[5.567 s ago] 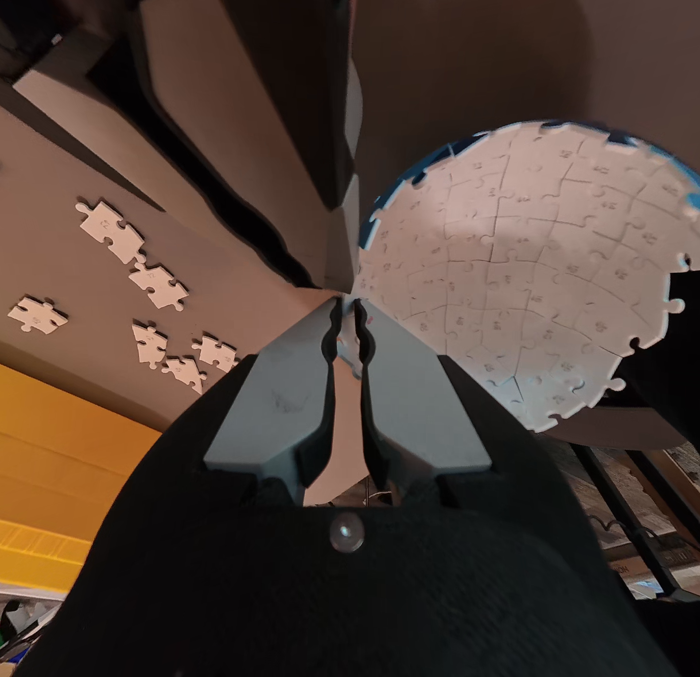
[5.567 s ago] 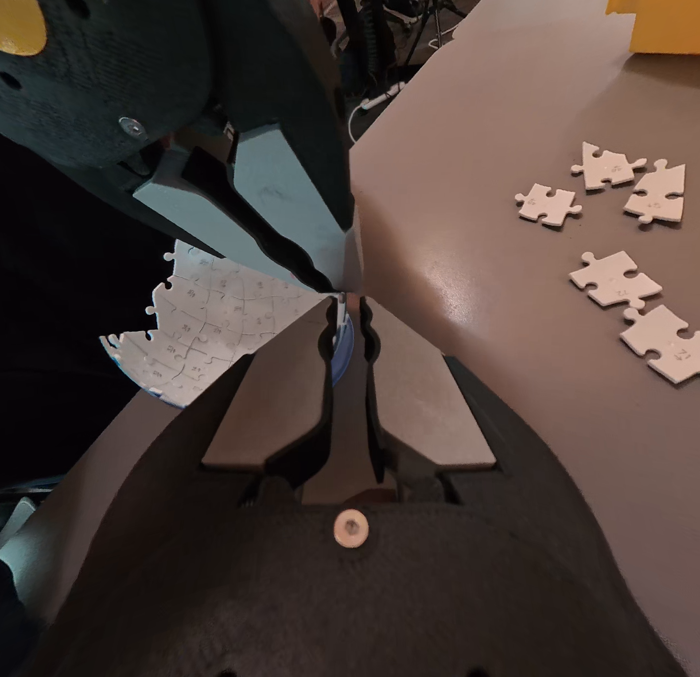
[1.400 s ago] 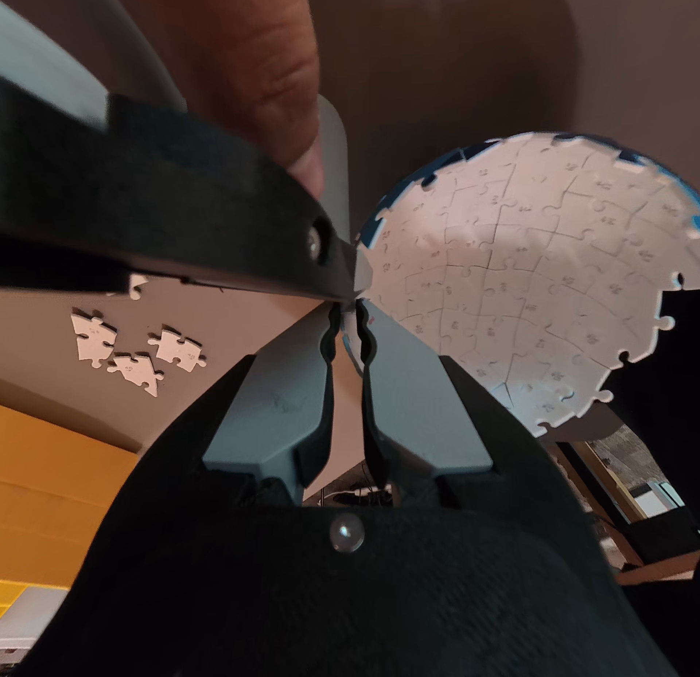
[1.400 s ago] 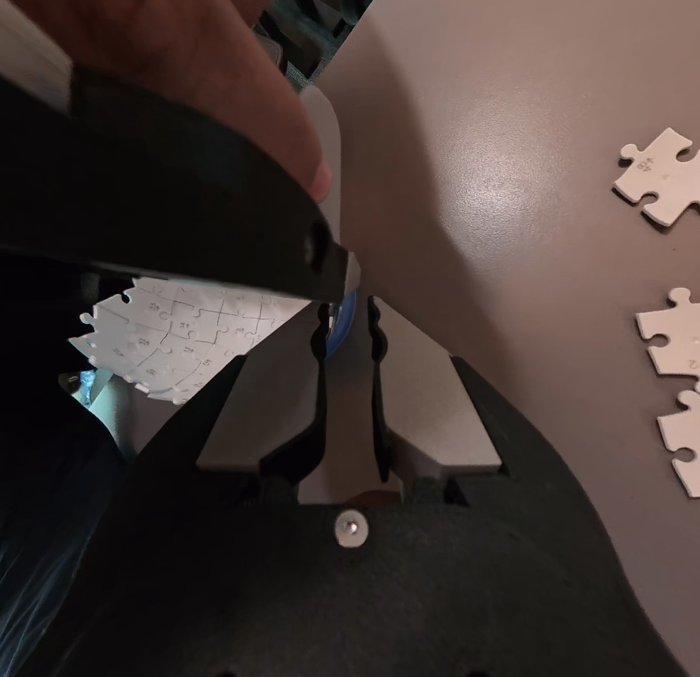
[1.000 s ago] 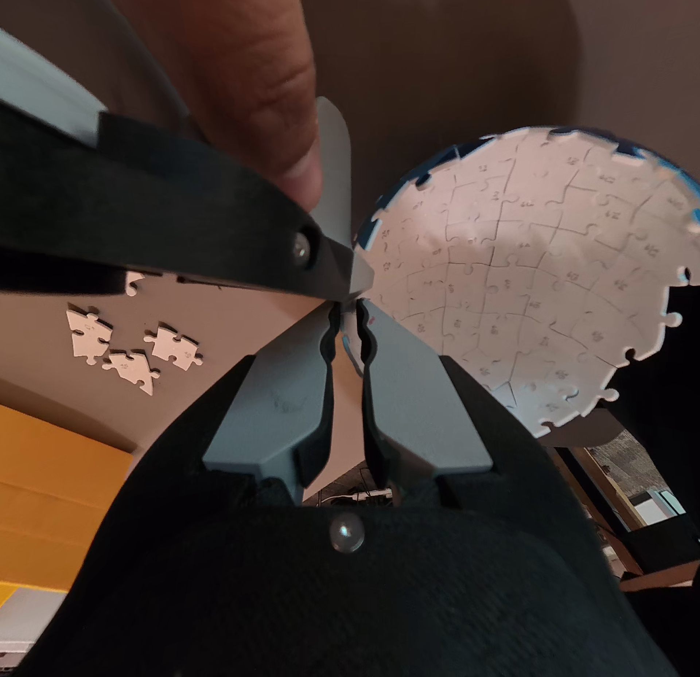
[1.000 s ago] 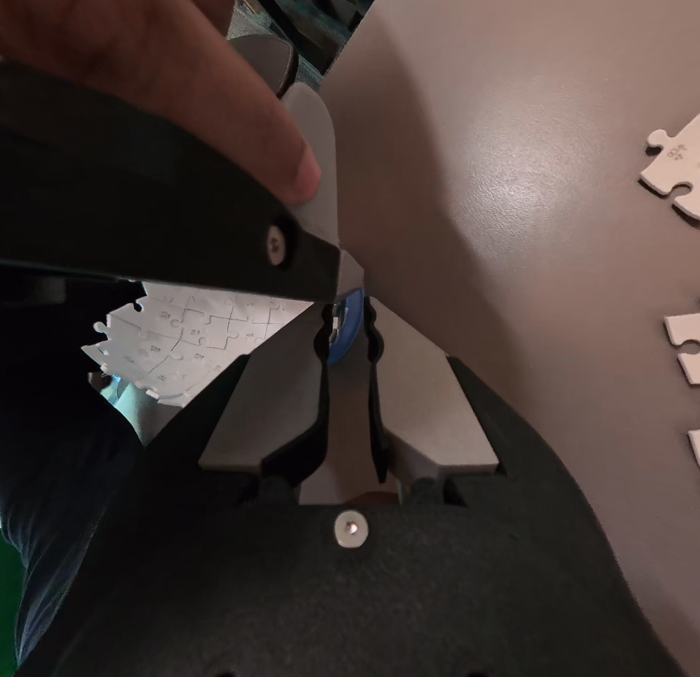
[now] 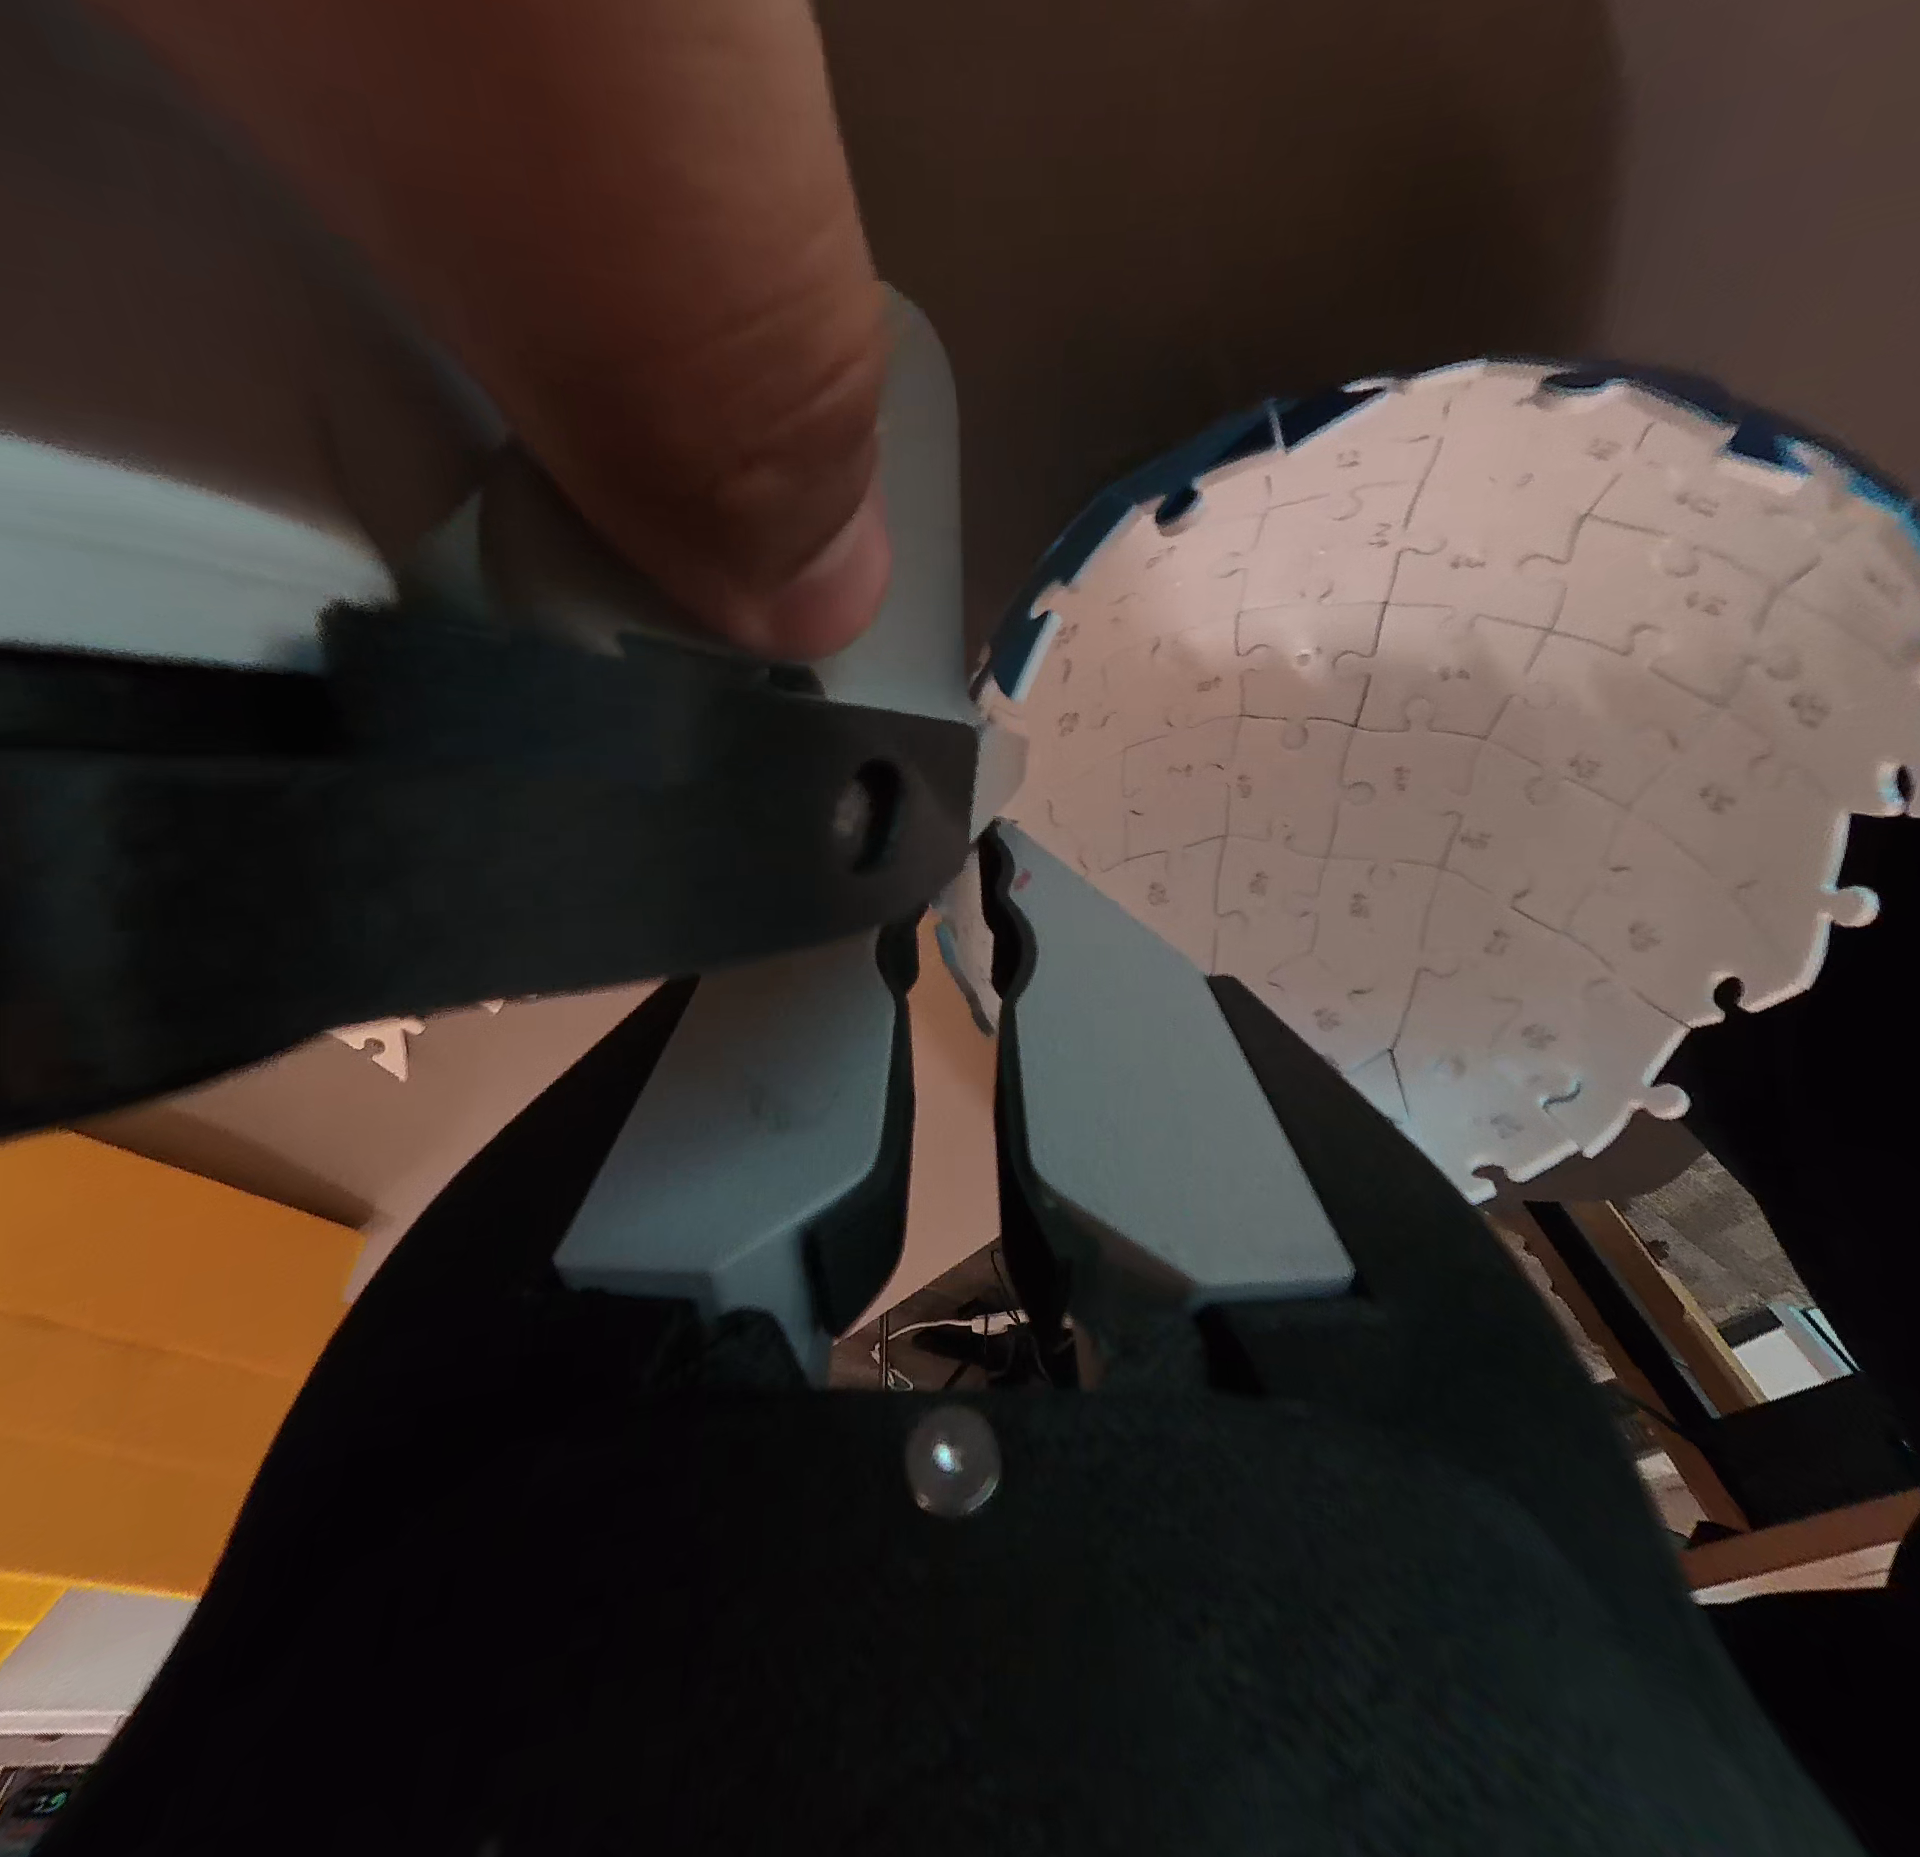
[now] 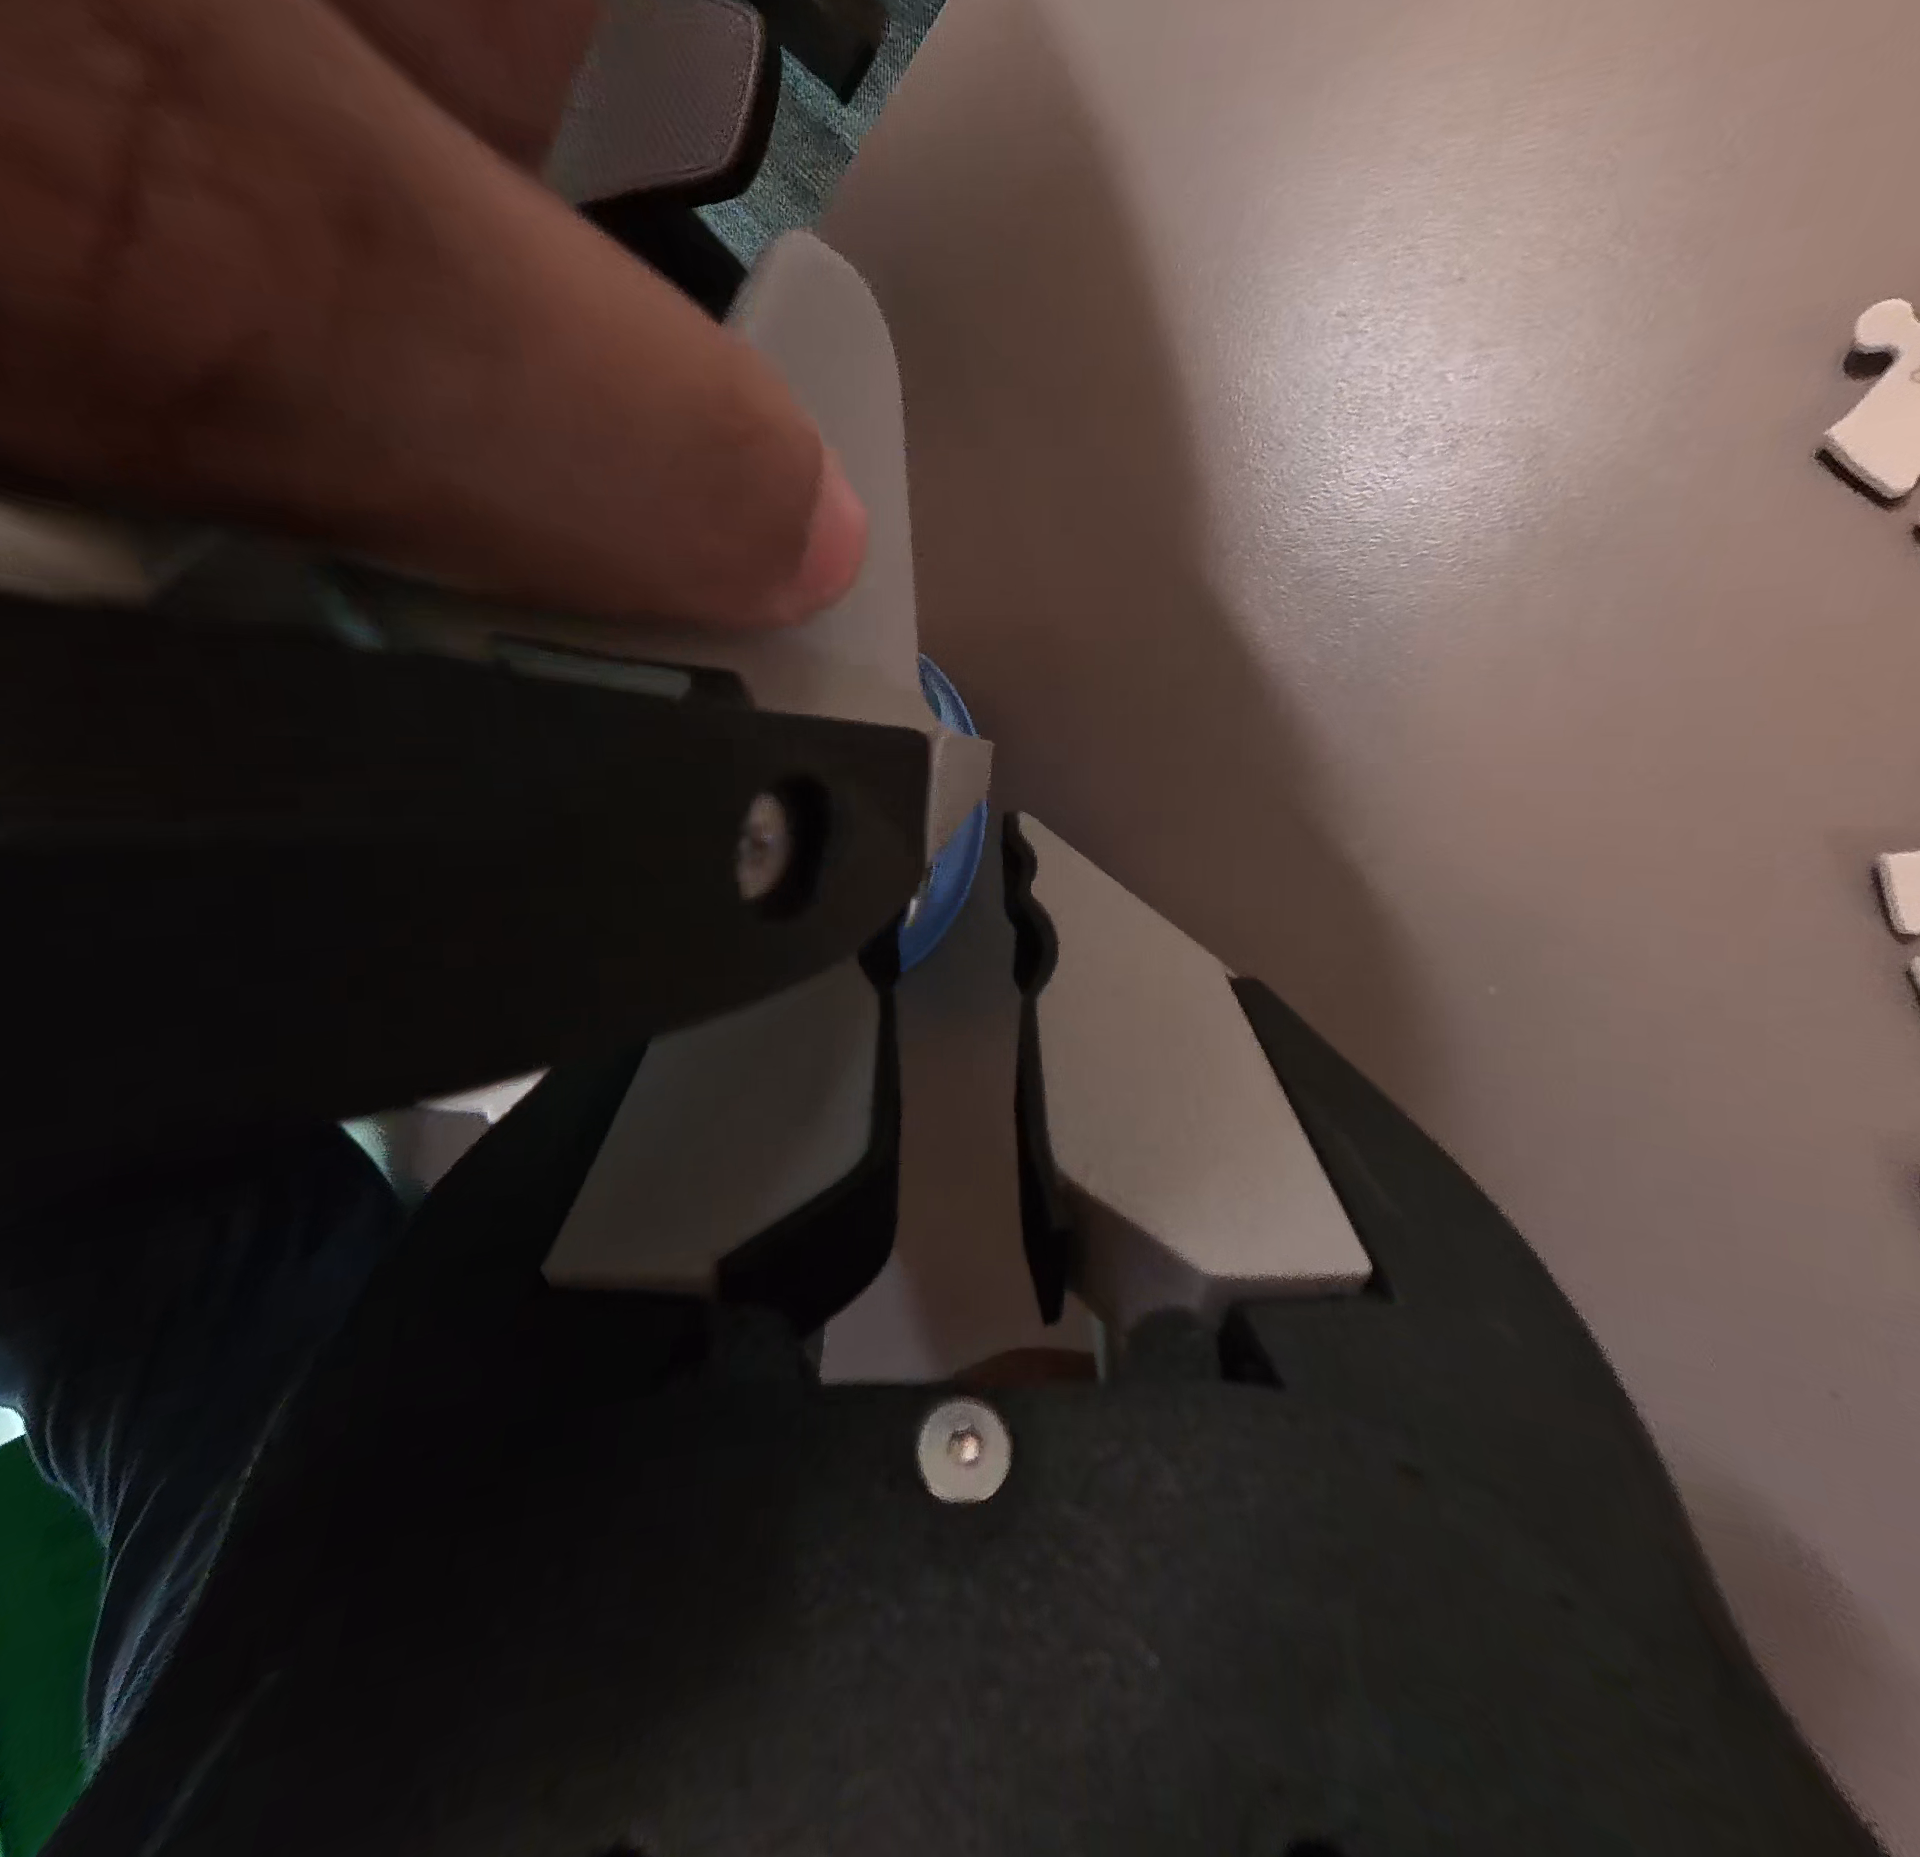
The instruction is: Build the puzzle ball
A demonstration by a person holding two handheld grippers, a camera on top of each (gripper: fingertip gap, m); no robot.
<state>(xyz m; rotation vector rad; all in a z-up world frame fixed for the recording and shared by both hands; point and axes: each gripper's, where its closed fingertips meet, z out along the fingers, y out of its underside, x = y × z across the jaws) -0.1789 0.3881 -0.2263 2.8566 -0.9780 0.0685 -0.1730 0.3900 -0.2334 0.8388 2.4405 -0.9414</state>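
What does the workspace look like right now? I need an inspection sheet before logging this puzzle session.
Surface: grey table, matte, bare in the middle.
Job's things: half-built puzzle ball, white inner side showing, edge jagged; loose pieces on the table.
Clutter: yellow box at the table's far side.
Grippers: left gripper shut on the ball's rim; right gripper near the blue rim, grip unclear; a hand on the other tool.
Cables: dark cable below.
Surroundings: dim room, shelving.

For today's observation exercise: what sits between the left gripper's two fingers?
In the left wrist view, the rim of the partly built puzzle ball sits between the left gripper fingers, which pinch its edge.
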